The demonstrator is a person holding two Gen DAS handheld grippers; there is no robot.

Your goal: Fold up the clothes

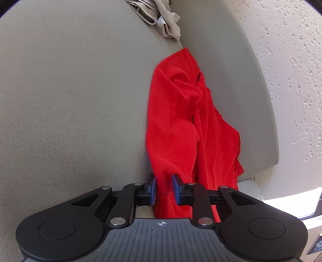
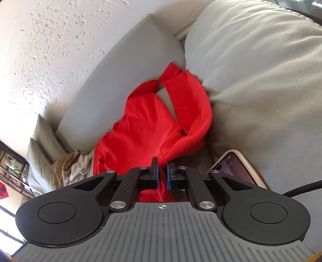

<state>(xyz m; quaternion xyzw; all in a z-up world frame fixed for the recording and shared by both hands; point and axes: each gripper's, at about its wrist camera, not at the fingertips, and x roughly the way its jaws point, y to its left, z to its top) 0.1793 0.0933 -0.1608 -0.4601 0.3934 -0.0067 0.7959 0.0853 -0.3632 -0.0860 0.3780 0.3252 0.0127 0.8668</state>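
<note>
A red fleece garment (image 1: 181, 121) lies crumpled on a grey sofa, along the crease between seat and backrest. In the left wrist view, my left gripper (image 1: 164, 188) has its blue-padded jaws closed on an edge of the red cloth, which runs between them and under the gripper. In the right wrist view, the same red garment (image 2: 145, 131) is bunched, with a sleeve or hem curling right. My right gripper (image 2: 162, 173) is shut on a fold of the red cloth, which passes between the pads.
A beige crumpled garment (image 1: 161, 18) lies farther along the sofa; it also shows in the right wrist view (image 2: 74, 165). A phone (image 2: 237, 169) with a lit screen lies on the sofa cushion (image 2: 261, 80) right of my right gripper. A textured white wall (image 1: 291, 60) stands behind.
</note>
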